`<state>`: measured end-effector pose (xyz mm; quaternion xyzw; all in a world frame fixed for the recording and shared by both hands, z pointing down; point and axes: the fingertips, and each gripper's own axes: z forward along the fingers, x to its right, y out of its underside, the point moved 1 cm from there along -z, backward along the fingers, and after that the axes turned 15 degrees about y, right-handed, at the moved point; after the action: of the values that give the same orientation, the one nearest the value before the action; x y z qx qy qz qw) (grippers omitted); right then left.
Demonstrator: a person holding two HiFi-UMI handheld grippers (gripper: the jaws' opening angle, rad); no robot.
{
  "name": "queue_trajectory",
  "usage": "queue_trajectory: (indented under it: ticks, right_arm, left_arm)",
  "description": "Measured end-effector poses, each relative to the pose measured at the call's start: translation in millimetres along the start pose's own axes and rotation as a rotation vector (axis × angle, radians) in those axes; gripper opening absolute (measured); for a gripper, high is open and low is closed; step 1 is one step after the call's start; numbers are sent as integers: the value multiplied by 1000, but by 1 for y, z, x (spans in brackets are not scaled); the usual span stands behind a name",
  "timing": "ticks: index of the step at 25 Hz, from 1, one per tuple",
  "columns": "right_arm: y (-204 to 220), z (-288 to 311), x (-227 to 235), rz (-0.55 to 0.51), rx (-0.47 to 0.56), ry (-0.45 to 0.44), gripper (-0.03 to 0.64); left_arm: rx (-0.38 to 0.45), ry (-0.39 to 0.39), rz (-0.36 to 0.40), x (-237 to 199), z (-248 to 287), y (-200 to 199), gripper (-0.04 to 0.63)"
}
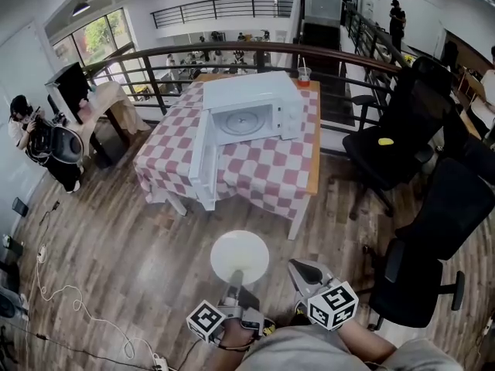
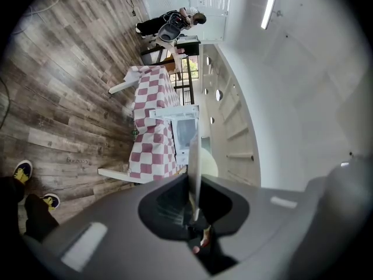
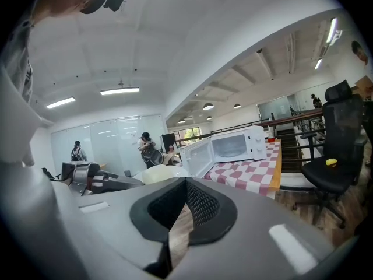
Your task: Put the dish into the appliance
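A round white dish hangs over the wooden floor in front of me, with my left gripper shut on its near rim. In the left gripper view the dish shows edge-on, pinched between the jaws of that gripper. The white microwave stands on the checked table, its door swung wide open toward me and its chamber empty. My right gripper is beside the left one, shut and holding nothing. Its own view shows the microwave ahead and the dish to the left.
Black office chairs stand right of the table. A cup sits on the table's far right corner, with a railing behind. A person is at a desk far left. A white cable lies on the floor.
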<state>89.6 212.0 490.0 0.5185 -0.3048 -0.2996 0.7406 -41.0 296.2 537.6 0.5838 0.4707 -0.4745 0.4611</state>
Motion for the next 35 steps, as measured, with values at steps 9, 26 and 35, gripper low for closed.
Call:
queue_trajectory:
  ticks: [9, 26, 35]
  right_arm:
    - [3, 9, -4, -4, 16, -15, -2]
    - [-22, 109, 46, -26, 30, -12, -2]
    - [-47, 182, 90, -27, 15, -24, -2]
  left_arm:
    - [-7, 10, 1, -6, 9, -9, 31]
    - [-75, 22, 8, -33, 122, -27, 31]
    - [-78, 11, 20, -44, 202, -45, 31]
